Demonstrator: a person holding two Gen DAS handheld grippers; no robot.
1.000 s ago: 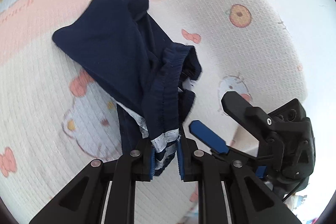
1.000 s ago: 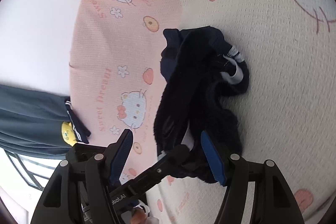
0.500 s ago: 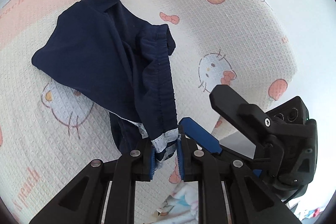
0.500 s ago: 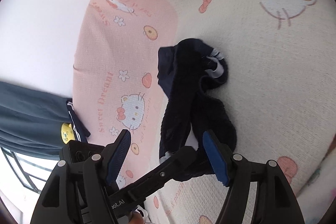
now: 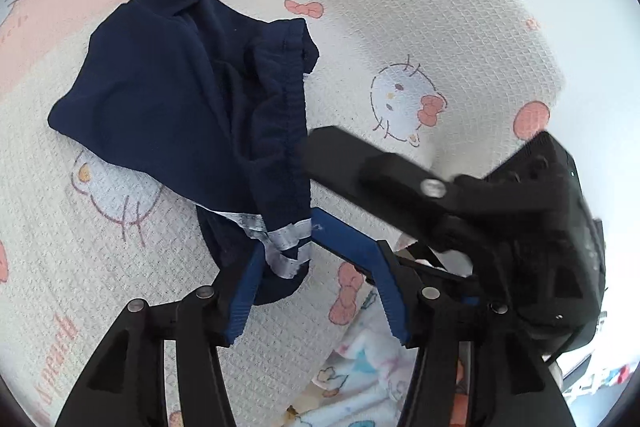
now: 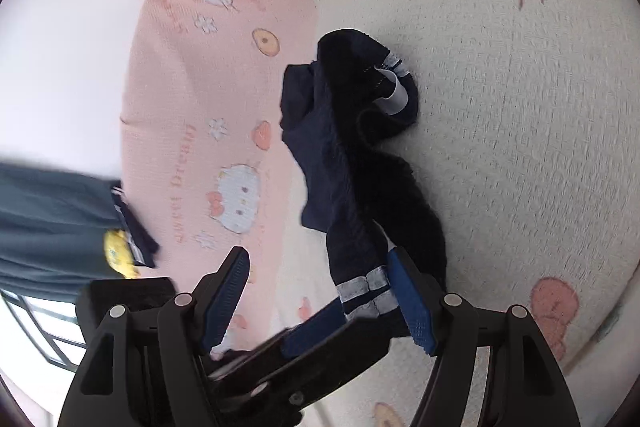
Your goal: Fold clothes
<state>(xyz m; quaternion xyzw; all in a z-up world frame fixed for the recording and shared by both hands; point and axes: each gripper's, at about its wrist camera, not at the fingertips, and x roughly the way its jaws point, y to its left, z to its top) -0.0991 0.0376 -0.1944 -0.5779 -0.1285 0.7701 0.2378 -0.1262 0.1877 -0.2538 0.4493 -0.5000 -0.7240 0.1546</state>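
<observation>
Shorts [image 5: 176,99], dark blue ones, lie bunched up on my bed cover [image 5: 460,39]. They stretch away from both my grippers in a long shape, with the waistband on the side next to me. The corner with the white stripes [image 5: 286,251] sits between the pads of my left gripper [image 5: 316,287]. Its jaws have just been opening, so the pads are apart now and do not press the cloth. My right gripper [image 6: 320,301] is wide open and holds nothing. One of its fingers [image 5: 380,171] is just beside the waistband. Both grippers tip down at the bed and sit very close together. I think my right one is best placed to take the waistband next.
</observation>
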